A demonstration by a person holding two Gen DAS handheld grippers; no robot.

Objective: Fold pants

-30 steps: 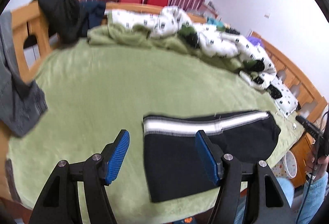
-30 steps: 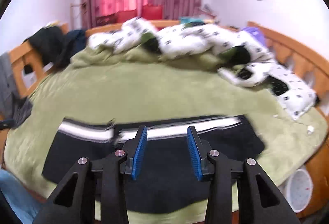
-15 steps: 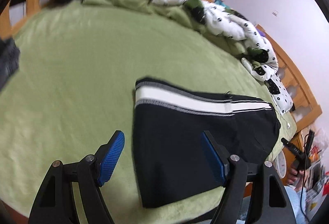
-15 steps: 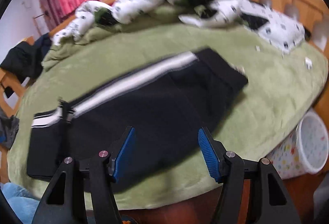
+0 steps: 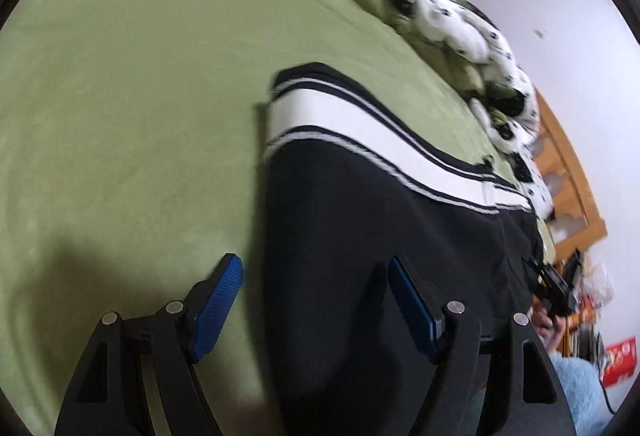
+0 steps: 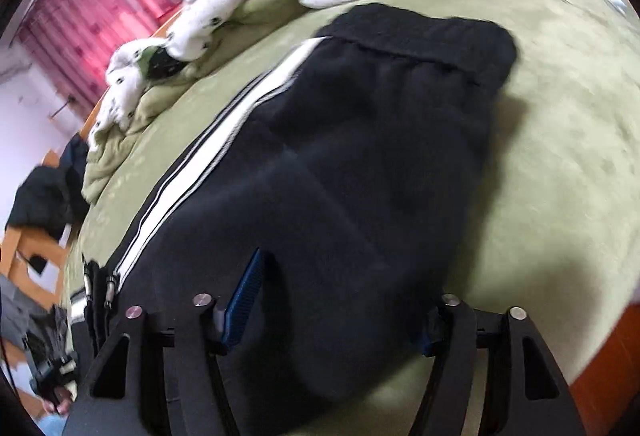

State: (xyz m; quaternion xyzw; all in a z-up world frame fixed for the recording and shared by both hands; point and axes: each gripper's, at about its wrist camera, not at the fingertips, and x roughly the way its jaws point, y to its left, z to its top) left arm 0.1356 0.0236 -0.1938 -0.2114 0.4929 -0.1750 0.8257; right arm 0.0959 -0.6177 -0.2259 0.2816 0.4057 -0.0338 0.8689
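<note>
Both grippers — left, right — are held wide apart, empty, low over the pants; one fold is judged done, further folding left.

- Our left gripper is spread wide, its blue-padded fingers well apart and pinching nothing.
- Its left pad sits off the dark cloth's edge and its right pad sits over the cloth.
- Our right gripper is also spread wide, with nothing clamped.
- Its left blue pad shows clearly; the right one is mostly hidden behind dark cloth.
- Both point forward and downward, low over the surface.
</note>
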